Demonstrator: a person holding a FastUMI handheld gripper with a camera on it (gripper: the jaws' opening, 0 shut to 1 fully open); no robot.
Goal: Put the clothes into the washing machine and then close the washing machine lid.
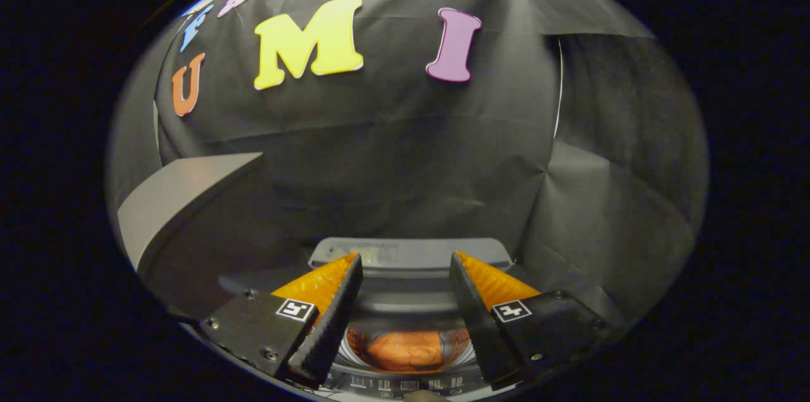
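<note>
So the hand-held gripper (405, 259) hangs over the top-loading grey washing machine (411, 256), pointing ahead across it, fingers spread wide with nothing between them. Below the gap, crumpled orange clothes (405, 350) sit down in the shiny round drum (354, 342). Further back and off to the left, the flat grey lid (174, 199) stands raised open.

The washing machine (410, 257) stands open-topped below the gripper (405, 266), whose fingers are spread apart and empty; orange clothes (405, 350) lie inside its drum, seen between them.
</note>
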